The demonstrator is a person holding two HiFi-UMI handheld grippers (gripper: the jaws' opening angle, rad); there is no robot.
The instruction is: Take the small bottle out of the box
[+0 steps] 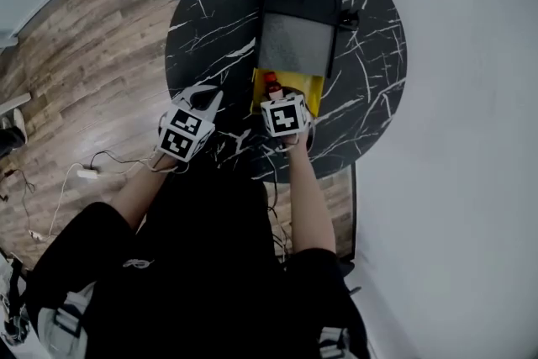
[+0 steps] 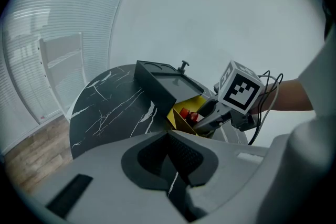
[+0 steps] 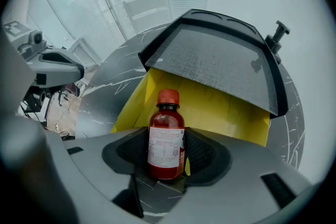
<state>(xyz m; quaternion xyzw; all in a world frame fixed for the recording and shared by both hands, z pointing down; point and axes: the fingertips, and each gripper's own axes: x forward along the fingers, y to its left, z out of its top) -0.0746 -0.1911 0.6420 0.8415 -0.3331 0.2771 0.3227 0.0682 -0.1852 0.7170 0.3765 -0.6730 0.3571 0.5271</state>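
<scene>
Bottle (image 3: 166, 136) inside wide-open right gripper (image 3: 166, 157)

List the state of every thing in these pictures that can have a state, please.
box: open at its near end.
dark cover: lies over the far part of the box.
bottle: cap on, at the near end of the box.
right tool: open wide, one jaw on each side of the bottle.
left tool: shut, nothing between its jaws.

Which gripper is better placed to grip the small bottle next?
Likely right. The small bottle stands upright between the open jaws of the right gripper, at the yellow box; the left gripper is closed, empty, off to one side.
</scene>
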